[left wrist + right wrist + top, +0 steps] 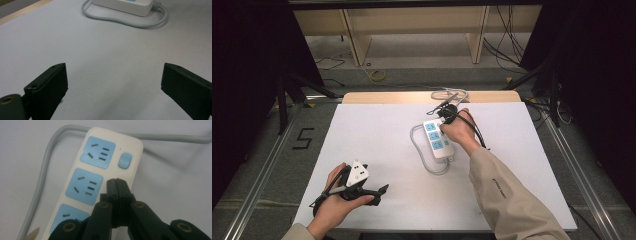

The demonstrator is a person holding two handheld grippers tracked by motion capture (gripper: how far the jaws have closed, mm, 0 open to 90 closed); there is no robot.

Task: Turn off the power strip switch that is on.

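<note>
The power strip (439, 140) lies flat on the white worktop (377, 145), right of centre, its grey cable (422, 155) looped to its left and near side. It looks like a rigid, smooth plastic body, light enough to skid when pushed; its long edges offer the firmest hold, and the cable is springy. The right gripper (116, 182), jaws pressed together and empty, points steeply down over the strip's edge beside the blue switch (124, 160), possibly touching it. The left gripper (379, 191), jaws spread, rests low at the near left.

A "5" marks the floor (303, 138) (left of the table).
</note>
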